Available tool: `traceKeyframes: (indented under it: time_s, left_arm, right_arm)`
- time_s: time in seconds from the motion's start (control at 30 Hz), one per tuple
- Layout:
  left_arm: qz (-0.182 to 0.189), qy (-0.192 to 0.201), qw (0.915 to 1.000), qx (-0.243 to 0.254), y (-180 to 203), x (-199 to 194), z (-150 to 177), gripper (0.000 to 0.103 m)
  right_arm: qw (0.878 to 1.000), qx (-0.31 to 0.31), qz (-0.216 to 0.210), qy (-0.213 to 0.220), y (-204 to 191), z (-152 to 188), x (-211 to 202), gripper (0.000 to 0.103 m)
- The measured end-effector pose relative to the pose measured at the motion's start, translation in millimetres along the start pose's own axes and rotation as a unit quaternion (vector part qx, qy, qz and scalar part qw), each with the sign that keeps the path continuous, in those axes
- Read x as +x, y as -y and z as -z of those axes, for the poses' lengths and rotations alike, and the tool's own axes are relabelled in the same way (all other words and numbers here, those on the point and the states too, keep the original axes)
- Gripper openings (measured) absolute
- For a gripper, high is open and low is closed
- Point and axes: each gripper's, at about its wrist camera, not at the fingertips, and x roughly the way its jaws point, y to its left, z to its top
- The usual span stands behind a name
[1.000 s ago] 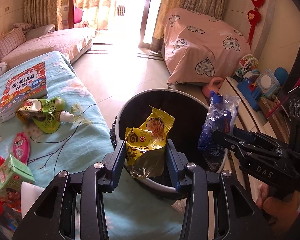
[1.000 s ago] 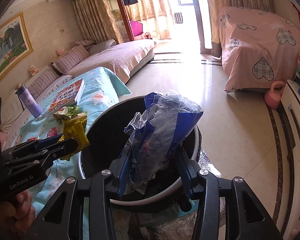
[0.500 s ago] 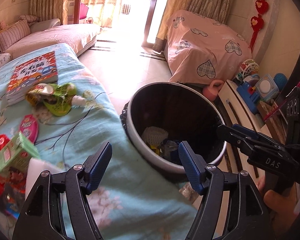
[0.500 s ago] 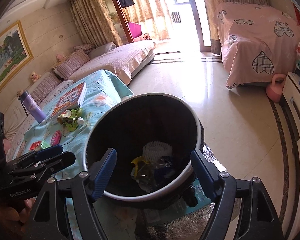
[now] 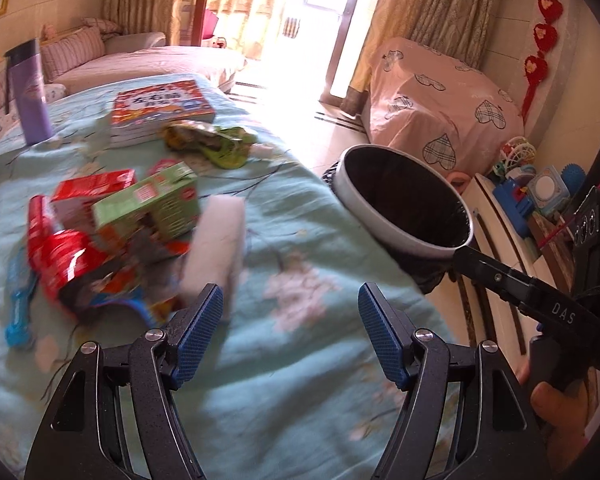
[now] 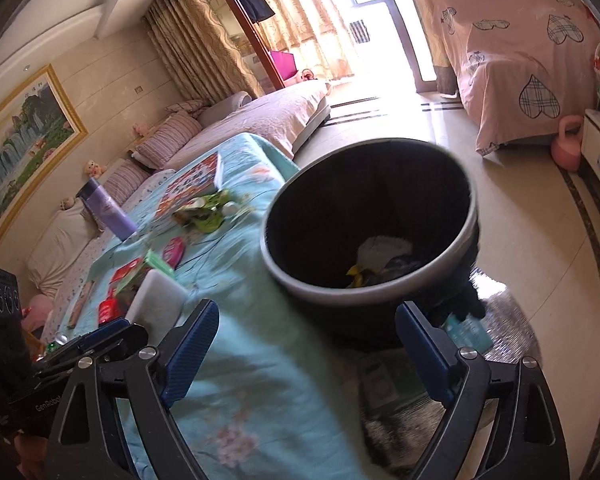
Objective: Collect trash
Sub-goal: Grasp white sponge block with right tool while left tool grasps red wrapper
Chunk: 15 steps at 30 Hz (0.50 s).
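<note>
My left gripper (image 5: 290,300) hangs open over the teal bedspread (image 5: 300,360), nothing between its blue pads. Just to its left lies a blurred trash pile: a green carton (image 5: 152,208), red wrappers (image 5: 64,256) and a white pack (image 5: 216,244). A green pouch (image 5: 216,142) lies farther back. The black bin (image 5: 384,232) stands at the bed's right edge. My right gripper (image 6: 306,316) is in front of the bin (image 6: 296,284), jaws opening and empty. Inside the bin lie a yellow wrapper (image 6: 356,274) and a blue bag (image 6: 404,266).
A picture book (image 5: 160,106) and a purple flask (image 5: 30,92) rest on the bed behind the trash. A sofa (image 6: 260,120) stands beyond. Pink-covered furniture (image 5: 440,120) and a low cabinet with toys (image 5: 540,196) stand at the right. Tiled floor (image 6: 520,220) lies past the bin.
Both grippers opened and let go. The yellow wrapper and the blue bag dropped into the bin. My left gripper swung left, from over the bin to the bedspread by the trash pile.
</note>
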Motion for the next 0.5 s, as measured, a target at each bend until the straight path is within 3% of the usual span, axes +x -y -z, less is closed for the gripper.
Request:
traceKeyframes:
  time_s: [0.5]
  left_arm:
    - [-0.038, -0.001, 0.9974, -0.061, -69.0, -33.8, 39.6, 0.072]
  right_arm:
    - [0.999, -0.027, -0.034, -0.032, -64.5, 40.3, 12.3, 0.091]
